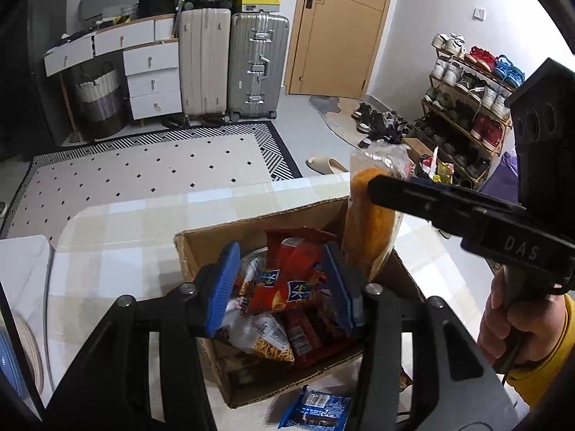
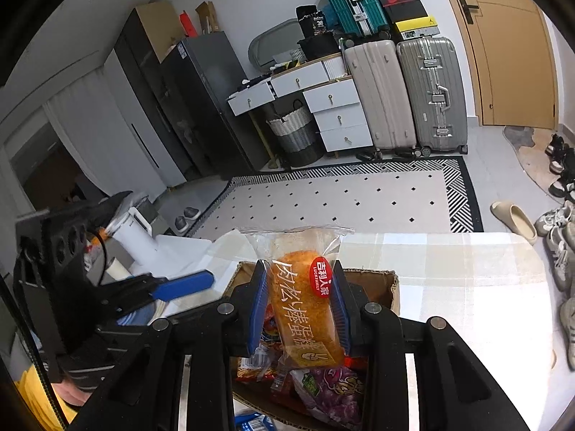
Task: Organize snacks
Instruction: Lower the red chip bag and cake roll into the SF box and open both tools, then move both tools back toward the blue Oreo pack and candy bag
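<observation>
Seen from the left wrist, a cardboard box [image 1: 187, 251] on the checked tablecloth holds several snack packets. My left gripper [image 1: 282, 251] hangs over it, open, its blue pads on either side of a red snack bag [image 1: 287, 280] with a gap showing on the left side. My right gripper [image 2: 301, 269] is shut on an orange cake-roll packet [image 2: 302, 309] and holds it upright above the box's far right corner [image 2: 391, 287]. The same packet [image 1: 370, 222] and right gripper [image 1: 375, 188] show in the left wrist view.
A blue packet [image 1: 316, 409] lies on the table in front of the box. A hand in a yellow sleeve [image 1: 517, 323] holds the right gripper. A white jug [image 2: 133, 237] stands at the table's left. On the floor beyond are a rug [image 1: 143, 172], suitcases and a shoe rack [image 1: 467, 107].
</observation>
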